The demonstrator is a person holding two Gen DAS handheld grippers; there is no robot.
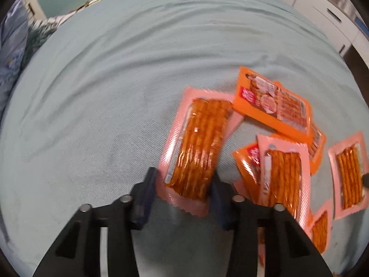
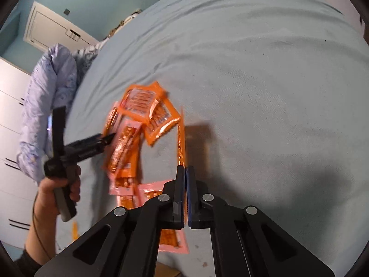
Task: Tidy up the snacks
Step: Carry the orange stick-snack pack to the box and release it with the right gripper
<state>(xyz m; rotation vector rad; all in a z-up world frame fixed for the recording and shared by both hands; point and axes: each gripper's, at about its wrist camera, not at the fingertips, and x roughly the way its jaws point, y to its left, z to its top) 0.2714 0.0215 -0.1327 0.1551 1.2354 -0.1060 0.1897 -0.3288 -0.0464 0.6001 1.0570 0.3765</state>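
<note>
Several flat snack packets, orange or pink-edged, lie scattered on a pale blue bed sheet (image 1: 103, 92). My left gripper (image 1: 183, 182) points steeply down, shut across the near end of a pink-edged packet (image 1: 198, 143) of orange strips. Just right of it lie a printed orange packet (image 1: 272, 106) and more pink ones (image 1: 283, 173). In the right wrist view my right gripper (image 2: 185, 168) is shut on a thin orange packet (image 2: 181, 143) seen edge-on, lifted above its shadow. The left gripper (image 2: 108, 137) shows there at the pile's left side, beside more orange packets (image 2: 140, 103).
A person's hand (image 2: 60, 189) holds the left gripper's handle. A rolled bluish quilt (image 2: 50, 97) lies along the bed's far left side. White cabinets (image 1: 334, 23) stand beyond the bed. Wide bare sheet (image 2: 276, 92) stretches right of the pile. A cardboard edge (image 2: 166, 272) shows at the bottom.
</note>
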